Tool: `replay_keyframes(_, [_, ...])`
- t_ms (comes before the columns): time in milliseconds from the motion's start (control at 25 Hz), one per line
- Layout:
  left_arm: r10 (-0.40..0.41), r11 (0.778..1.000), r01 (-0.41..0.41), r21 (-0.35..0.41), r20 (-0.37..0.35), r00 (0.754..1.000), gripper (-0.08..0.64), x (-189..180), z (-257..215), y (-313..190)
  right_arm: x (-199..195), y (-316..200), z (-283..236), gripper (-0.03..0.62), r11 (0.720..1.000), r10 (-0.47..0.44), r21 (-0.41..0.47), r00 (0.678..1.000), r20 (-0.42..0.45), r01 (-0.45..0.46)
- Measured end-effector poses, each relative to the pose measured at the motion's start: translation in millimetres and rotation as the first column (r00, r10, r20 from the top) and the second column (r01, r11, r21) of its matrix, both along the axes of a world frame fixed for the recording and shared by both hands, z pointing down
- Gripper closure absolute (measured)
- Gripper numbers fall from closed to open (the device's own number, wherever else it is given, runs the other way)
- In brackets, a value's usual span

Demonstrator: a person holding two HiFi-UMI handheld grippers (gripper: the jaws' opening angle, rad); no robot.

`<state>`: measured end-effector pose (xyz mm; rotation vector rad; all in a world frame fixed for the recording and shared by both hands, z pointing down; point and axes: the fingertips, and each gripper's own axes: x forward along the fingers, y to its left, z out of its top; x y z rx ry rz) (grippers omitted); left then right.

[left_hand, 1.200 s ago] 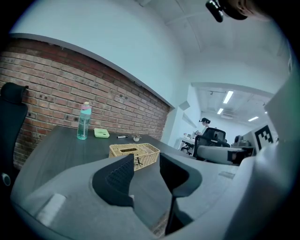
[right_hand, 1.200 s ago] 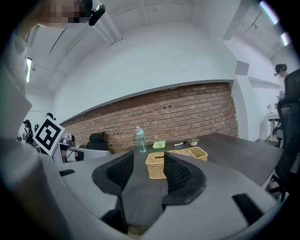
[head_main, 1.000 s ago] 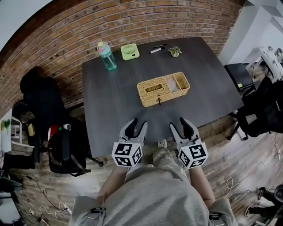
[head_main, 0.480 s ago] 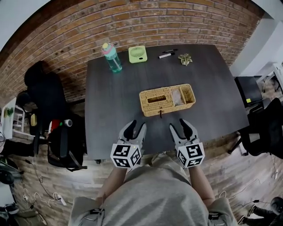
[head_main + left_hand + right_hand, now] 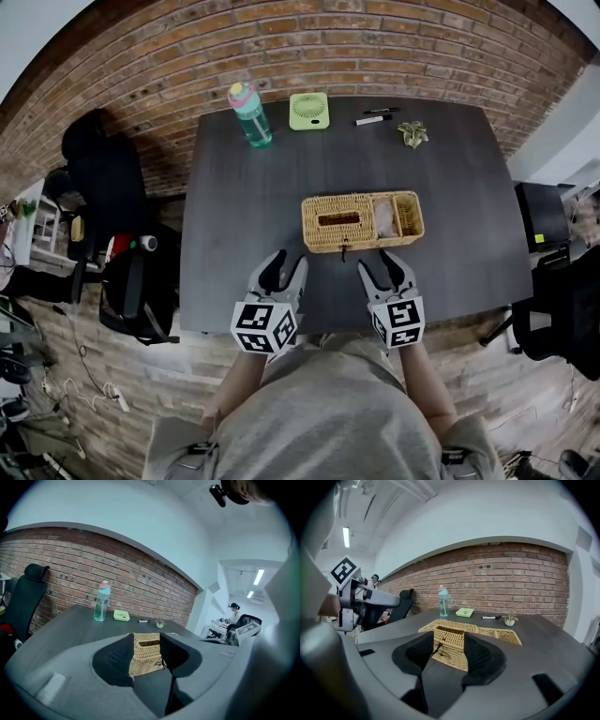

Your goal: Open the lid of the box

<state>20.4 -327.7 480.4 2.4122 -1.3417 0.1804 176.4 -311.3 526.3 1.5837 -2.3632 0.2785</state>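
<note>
- Head view looks steeply down on a dark grey rectangular table (image 5: 244,244) set against a red brick wall (image 5: 169,47).
- A rectangular woven wicker box (image 5: 362,222) sits near the middle of the table, a little towards the person's edge, with its long side facing the person.
- The flat wicker lid with a slot (image 5: 339,218) covers the box's left part and lies shut. A small dark clasp (image 5: 344,248) hangs at the lid's front edge.
- The right part of the box is open-topped, and something pale lies in one compartment; I cannot tell what it is.
- The left gripper (image 5: 284,270) hovers over the table's near edge, short of the box and not touching it. Its jaws stand well apart with nothing between them, and the left gripper view shows only the box's end in the gap, farther off.
- The right gripper (image 5: 382,269) is just in front of the box, near the clasp but apart from it. Its jaws are spread wide and hold nothing, and the right gripper view frames the clasp and the lid's front between them.
- Along the table's far edge stand a teal water bottle with a pink cap (image 5: 249,114), a light green square fan (image 5: 309,110), a black-and-white marker pen (image 5: 373,119) and a small potted plant (image 5: 412,134).
- A black office chair (image 5: 94,178) stands beside the table's left side.
</note>
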Motion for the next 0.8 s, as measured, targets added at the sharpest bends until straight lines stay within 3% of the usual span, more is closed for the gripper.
replay_keyframes(800, [-0.16, 0.987, 0.16, 0.0, 0.006, 0.987, 0.388, -11.8, 0.8, -19.4, 11.6, -44.1, 60.7, 0.388, 0.988, -0.129, -0.111, 0.968, -0.216, 0.107])
